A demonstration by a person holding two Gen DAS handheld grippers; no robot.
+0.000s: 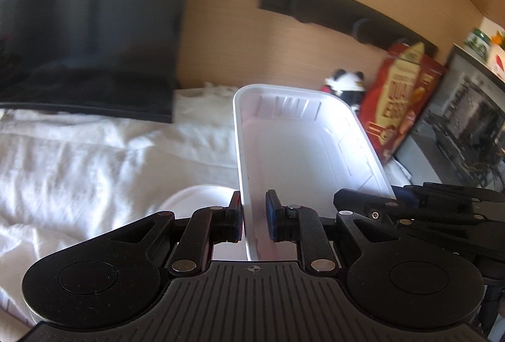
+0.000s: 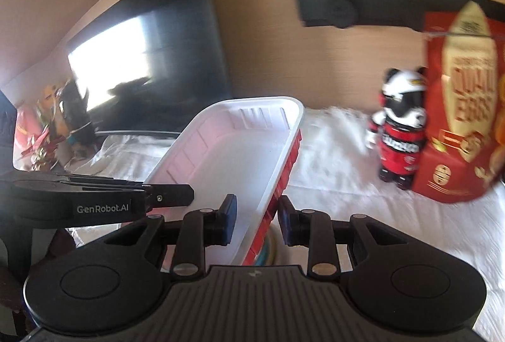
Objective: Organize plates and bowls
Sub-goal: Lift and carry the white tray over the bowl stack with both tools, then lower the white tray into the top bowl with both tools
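A white rectangular tray (image 1: 303,149) with red outer walls is held up above the white cloth. My left gripper (image 1: 254,214) is shut on its left rim. My right gripper (image 2: 257,220) is shut on its right rim, and the tray (image 2: 233,146) tilts between the two. The right gripper also shows in the left wrist view (image 1: 419,206), and the left gripper in the right wrist view (image 2: 132,196). A white round plate (image 1: 195,200) lies on the cloth under the left gripper. A round rim with coloured rings (image 2: 273,250) shows under the tray.
A white cloth (image 1: 94,159) covers the surface. A dark screen (image 1: 88,26) stands at the back left. A panda figure (image 2: 399,124) and a red box (image 2: 464,102) stand at the back right. A second monitor (image 1: 467,121) is at the far right.
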